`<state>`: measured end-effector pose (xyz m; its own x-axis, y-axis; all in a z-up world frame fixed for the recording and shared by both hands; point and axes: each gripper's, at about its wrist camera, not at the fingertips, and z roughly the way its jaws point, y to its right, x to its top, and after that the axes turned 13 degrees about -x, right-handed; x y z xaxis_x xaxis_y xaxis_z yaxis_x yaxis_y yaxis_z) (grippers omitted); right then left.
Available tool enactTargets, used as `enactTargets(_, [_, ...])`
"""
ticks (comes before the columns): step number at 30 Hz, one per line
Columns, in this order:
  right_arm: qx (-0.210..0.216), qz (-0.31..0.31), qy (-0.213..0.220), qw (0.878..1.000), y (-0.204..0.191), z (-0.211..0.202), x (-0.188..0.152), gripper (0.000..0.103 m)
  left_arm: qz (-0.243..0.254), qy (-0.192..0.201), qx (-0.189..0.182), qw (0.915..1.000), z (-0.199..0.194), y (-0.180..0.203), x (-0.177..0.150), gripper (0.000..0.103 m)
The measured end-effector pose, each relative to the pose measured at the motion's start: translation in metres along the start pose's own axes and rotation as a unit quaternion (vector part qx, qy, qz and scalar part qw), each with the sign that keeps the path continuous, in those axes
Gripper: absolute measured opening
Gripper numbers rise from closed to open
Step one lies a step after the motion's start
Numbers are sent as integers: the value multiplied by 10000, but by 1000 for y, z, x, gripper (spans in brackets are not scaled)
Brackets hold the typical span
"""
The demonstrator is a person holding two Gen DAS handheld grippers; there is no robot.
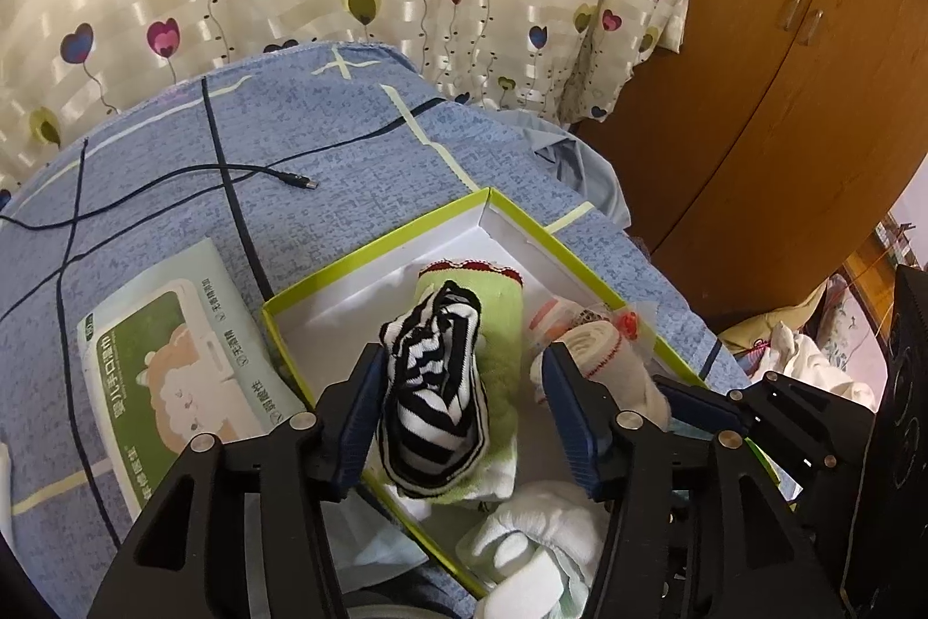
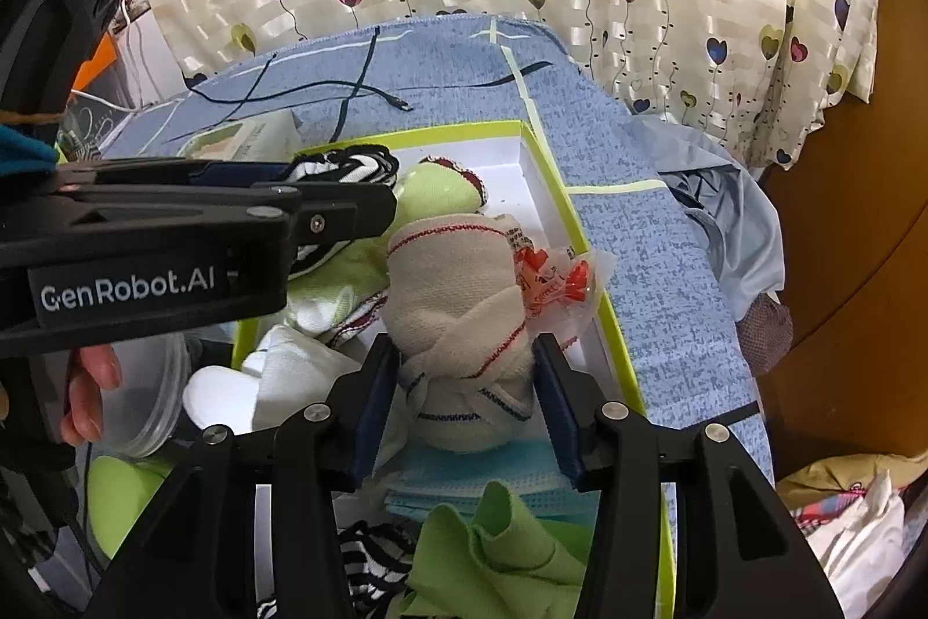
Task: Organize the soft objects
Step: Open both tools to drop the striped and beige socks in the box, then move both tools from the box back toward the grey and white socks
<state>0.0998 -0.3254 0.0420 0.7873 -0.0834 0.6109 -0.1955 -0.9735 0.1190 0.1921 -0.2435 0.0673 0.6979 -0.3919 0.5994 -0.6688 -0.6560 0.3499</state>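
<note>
Your left gripper (image 1: pixel 464 410) sits half open w/ pads clear of the striped sock (image 1: pixel 432 404) in the box (image 1: pixel 371 256), right gripper (image 2: pixel 467 407) half open astride the cream bundle (image 2: pixel 458 294), box's right edge just beside it.

Left gripper (image 2: pixel 348 207), seen from the right wrist at 9 o'clock: white lettering "GenRobot.AI" on its black side. Wipes pack (image 1: pixel 185 358), left-wrist view at 8 o'clock: Chinese characters on the green-and-white label. Red print on the plastic wrapper (image 2: pixel 551 282) is illegible.
</note>
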Motion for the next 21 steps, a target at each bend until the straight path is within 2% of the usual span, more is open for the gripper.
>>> enactTargets(17, [94,246,304,9992,4,-33,-5,50,77,225,22,9997,-33,11,-9,58])
enactTargets(21, [-47,329,315,9989,5,-36,-6,50,68,280,20,9996,-41,12,-13,58])
